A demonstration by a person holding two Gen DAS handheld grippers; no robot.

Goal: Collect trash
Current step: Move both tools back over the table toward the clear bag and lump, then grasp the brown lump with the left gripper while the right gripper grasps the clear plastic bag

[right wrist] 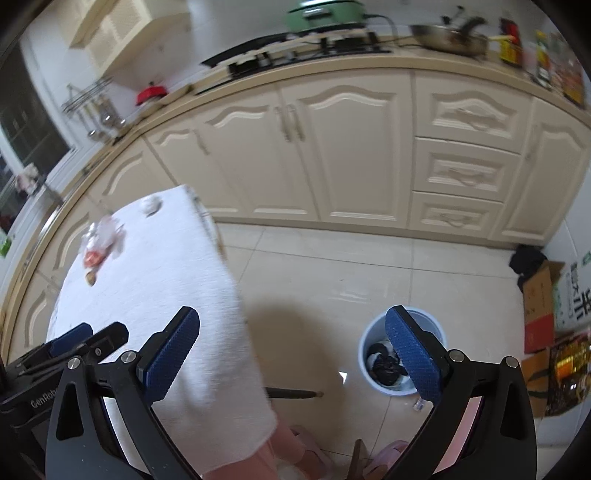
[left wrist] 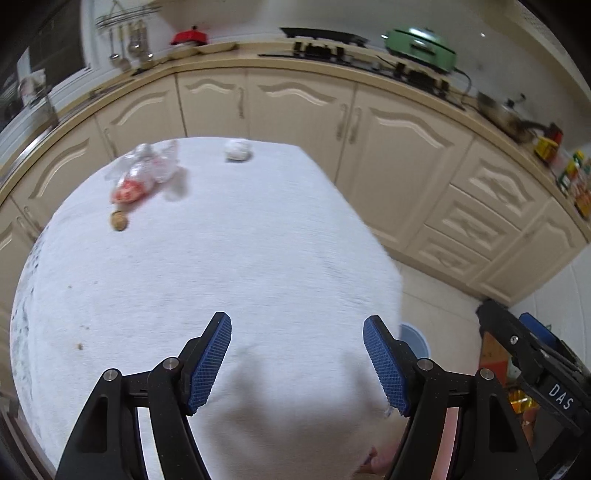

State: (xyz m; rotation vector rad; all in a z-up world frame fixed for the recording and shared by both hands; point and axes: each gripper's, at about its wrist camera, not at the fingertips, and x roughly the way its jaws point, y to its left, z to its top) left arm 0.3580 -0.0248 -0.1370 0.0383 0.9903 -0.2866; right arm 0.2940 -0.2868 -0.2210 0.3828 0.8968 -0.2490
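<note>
- Left wrist view, far left: a rack of hanging utensils [left wrist: 125, 40] sits at the back of the counter, with a red pot [left wrist: 190, 36] beside it.
- On the white tablecloth [left wrist: 229, 251], at its far left part, lies a crumpled clear plastic wrapper [left wrist: 146, 171] with a red-printed end; just in front of it rests a small brown scrap [left wrist: 119, 220], blurred.
- A white crumpled paper ball [left wrist: 238, 149] lies near the cloth's far edge, well apart from the wrapper.
- The left gripper [left wrist: 297, 363] hangs above the near part of the cloth, its blue pads spread wide with nothing between them.
- On the counter behind stand a black stove [left wrist: 354, 55] and a green cooker [left wrist: 421, 46], then a metal pan [left wrist: 506, 112].
- At the right edge the right gripper's body shows white letters "DAS".
- Right wrist view, left edge: the left gripper's black body carries the partly cut lettering "GenRob".
- The right gripper [right wrist: 291, 356] is over the table's corner and the tiled floor [right wrist: 325, 269], jaws spread and empty.
- Behind its right finger stands a pale blue bin [right wrist: 373, 334] on the floor, holding dark and white trash.
- At far right a cardboard box [right wrist: 539, 306] stands by a carton printed with large characters I cannot read.
</note>
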